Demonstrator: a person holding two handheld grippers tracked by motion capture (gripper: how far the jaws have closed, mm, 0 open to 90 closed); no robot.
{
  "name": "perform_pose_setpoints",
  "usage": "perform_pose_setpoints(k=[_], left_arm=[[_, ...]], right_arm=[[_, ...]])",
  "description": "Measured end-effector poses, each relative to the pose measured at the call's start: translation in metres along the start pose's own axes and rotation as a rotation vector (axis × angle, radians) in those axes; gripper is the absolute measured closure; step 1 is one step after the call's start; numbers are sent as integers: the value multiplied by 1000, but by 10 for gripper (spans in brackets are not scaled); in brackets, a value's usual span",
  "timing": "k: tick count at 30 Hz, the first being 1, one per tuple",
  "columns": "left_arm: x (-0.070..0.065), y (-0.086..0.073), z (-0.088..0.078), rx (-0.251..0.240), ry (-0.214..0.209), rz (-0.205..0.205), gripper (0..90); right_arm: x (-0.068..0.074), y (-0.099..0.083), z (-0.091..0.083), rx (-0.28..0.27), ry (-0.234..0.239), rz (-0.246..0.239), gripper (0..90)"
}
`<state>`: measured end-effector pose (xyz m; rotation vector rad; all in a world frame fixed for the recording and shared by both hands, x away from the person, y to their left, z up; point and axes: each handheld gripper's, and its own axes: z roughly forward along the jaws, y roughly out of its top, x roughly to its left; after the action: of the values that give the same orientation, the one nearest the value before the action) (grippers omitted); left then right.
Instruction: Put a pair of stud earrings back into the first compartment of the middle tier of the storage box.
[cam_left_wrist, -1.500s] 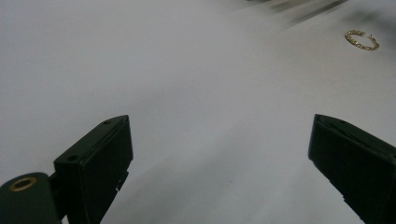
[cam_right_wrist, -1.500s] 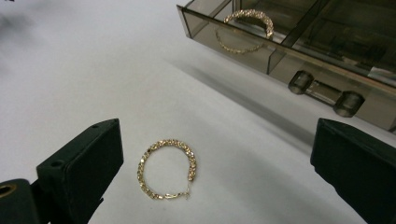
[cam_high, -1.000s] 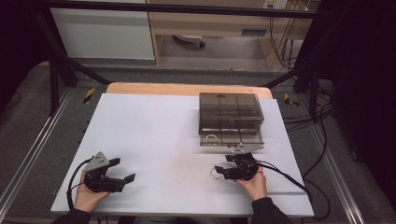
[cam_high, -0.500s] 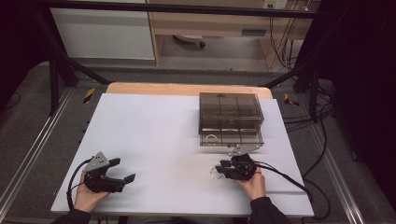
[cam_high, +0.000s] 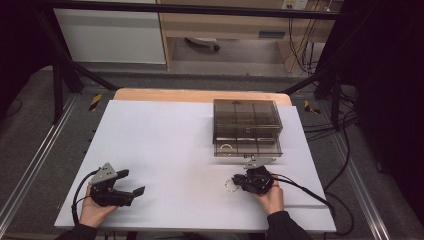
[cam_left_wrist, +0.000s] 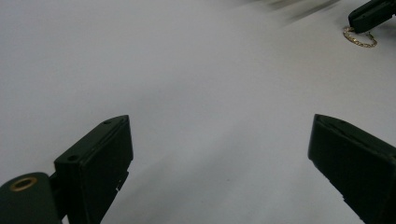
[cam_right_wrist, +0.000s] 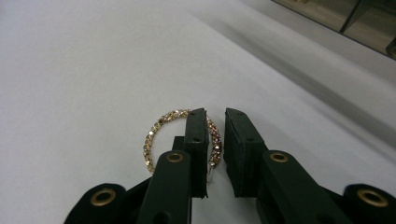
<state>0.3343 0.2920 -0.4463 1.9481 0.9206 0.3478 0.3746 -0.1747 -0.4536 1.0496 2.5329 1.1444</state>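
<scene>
The left gripper (cam_high: 131, 192) rests at seven o'clock on the white table (cam_high: 170, 145), fingers spread wide. At five o'clock, the right gripper (cam_right_wrist: 215, 140) has its fingers narrowly parted astride the small gold beaded ring (cam_right_wrist: 156, 135). Beyond, at one o'clock, sits a smoky transparent plastic compartment box (cam_high: 245, 125).

table cover (cam_high: 165, 145): matt white; bracelet (cam_right_wrist: 161, 133): glittery gold beads; box (cam_high: 245, 125): smoky plastic

Left gripper (cam_high: 134, 191) agape, right gripper (cam_right_wrist: 215, 135) near-closed.
</scene>
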Motion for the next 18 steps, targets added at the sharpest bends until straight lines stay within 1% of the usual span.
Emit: perform_pose_setpoints(k=[6,18], left_arm=[[0,0,0,0,-1,1,64],[0,0,0,0,-2,1,65]], right_arm=[[0,0,0,6,-4,-2,850],[1,2,-1,15,-4,15,860]])
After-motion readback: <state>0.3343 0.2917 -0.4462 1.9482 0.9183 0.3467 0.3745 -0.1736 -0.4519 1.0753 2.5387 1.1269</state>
